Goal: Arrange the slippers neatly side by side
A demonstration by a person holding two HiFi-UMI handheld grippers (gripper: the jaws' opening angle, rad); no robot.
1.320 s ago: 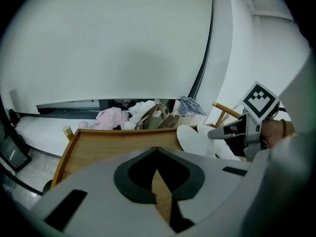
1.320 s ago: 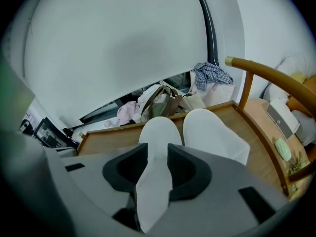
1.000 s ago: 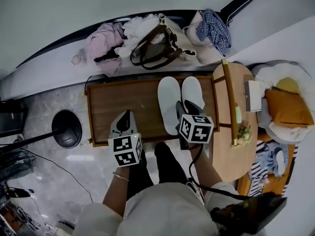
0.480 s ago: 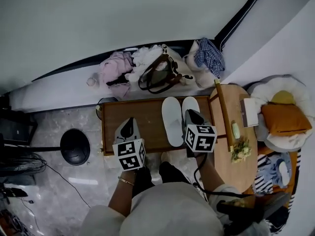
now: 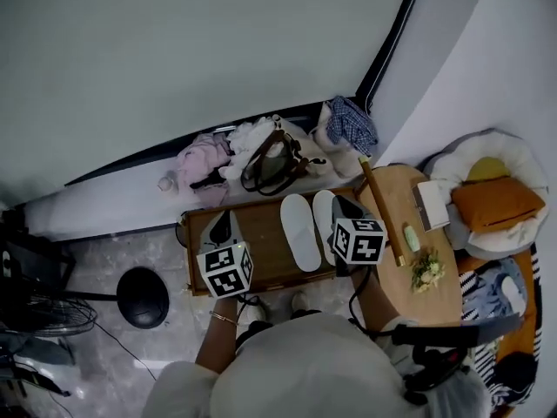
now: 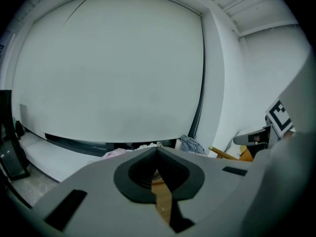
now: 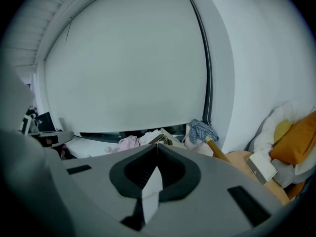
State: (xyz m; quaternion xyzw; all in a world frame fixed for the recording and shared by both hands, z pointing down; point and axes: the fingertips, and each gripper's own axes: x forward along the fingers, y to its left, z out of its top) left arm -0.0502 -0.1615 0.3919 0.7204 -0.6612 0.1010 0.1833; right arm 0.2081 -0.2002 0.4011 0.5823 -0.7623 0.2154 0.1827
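Note:
Two white slippers lie side by side on the low wooden table (image 5: 252,233): the left slipper (image 5: 298,232) in full view, the right slipper (image 5: 324,218) partly hidden by my right gripper (image 5: 341,204). That gripper hangs above the right slipper, shut; its jaws have just been closing with nothing between them. In the right gripper view the right gripper (image 7: 157,145) shows tips that meet, with a white sliver of slipper (image 7: 151,187) below the gap. My left gripper (image 5: 223,221) hovers over bare wood to the left of the slippers. The left gripper (image 6: 157,148) is shut and empty.
A brown handbag (image 5: 270,165), pink clothes (image 5: 200,159) and a plaid cloth (image 5: 350,124) lie on the ledge behind the table. A round wooden side table (image 5: 409,264) with a long stick (image 5: 379,209) stands at right, with an orange cushion (image 5: 492,200) beyond. A black round base (image 5: 143,296) sits on the floor at left.
Both grippers have come up off the table, and the right one has left the right slipper's heel. The view has pulled back. The slippers lie as before.

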